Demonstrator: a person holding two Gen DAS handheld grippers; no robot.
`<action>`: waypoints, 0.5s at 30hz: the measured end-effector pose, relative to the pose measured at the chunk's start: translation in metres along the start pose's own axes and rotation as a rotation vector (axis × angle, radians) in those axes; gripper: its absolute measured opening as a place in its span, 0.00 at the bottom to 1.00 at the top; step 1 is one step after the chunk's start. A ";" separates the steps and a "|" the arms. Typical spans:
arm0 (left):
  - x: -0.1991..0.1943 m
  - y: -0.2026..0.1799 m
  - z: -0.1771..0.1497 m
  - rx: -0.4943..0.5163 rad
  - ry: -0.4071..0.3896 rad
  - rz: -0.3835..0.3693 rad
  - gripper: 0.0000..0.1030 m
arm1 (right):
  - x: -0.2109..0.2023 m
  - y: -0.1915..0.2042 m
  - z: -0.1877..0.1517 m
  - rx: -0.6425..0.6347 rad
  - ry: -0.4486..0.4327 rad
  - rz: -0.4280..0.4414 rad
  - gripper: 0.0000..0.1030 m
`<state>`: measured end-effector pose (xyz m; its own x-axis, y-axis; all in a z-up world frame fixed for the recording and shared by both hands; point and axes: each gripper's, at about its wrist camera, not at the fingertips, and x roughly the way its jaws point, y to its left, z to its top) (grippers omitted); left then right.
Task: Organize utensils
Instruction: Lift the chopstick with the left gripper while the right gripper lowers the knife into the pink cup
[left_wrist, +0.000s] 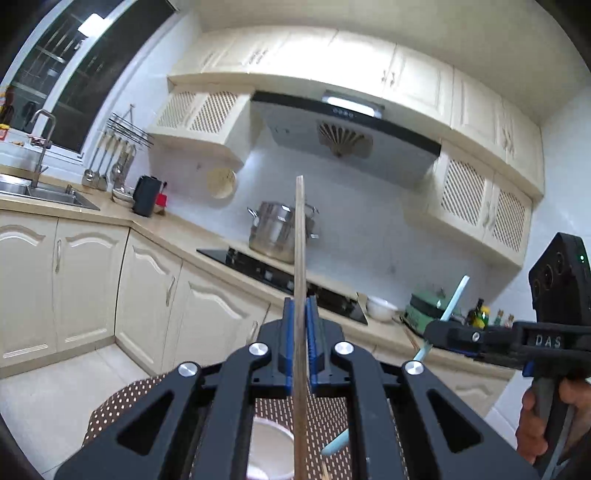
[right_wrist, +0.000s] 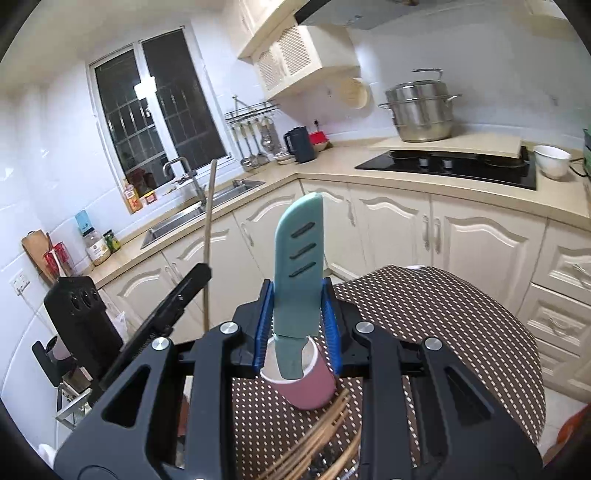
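Bright indoor light glares off the range hood (left_wrist: 351, 107); windows are dark, and fisheye edges curve into black.

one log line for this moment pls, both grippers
left gripper: shut on chopstick | right gripper: shut on teal knife | pink cup on table, loose chopsticks beside it

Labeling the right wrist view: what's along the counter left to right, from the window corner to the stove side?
Sink → hanging utensil rack → dark kettle → black cooktop → steel steamer pot → white bowl.
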<state>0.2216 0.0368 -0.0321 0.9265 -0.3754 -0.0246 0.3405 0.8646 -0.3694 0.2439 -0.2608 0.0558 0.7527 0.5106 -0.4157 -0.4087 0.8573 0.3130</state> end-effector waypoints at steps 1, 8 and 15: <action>0.003 0.002 0.001 -0.013 -0.021 -0.004 0.06 | 0.005 0.002 0.001 -0.012 0.003 -0.006 0.25; 0.027 0.005 -0.003 0.006 -0.093 0.026 0.06 | 0.040 0.003 -0.004 -0.031 0.059 -0.003 0.25; 0.048 0.008 -0.015 0.053 -0.106 0.078 0.06 | 0.059 -0.005 -0.015 -0.023 0.096 -0.010 0.25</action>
<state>0.2661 0.0212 -0.0503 0.9612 -0.2717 0.0480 0.2725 0.9072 -0.3204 0.2827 -0.2336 0.0167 0.7042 0.5051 -0.4990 -0.4143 0.8630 0.2890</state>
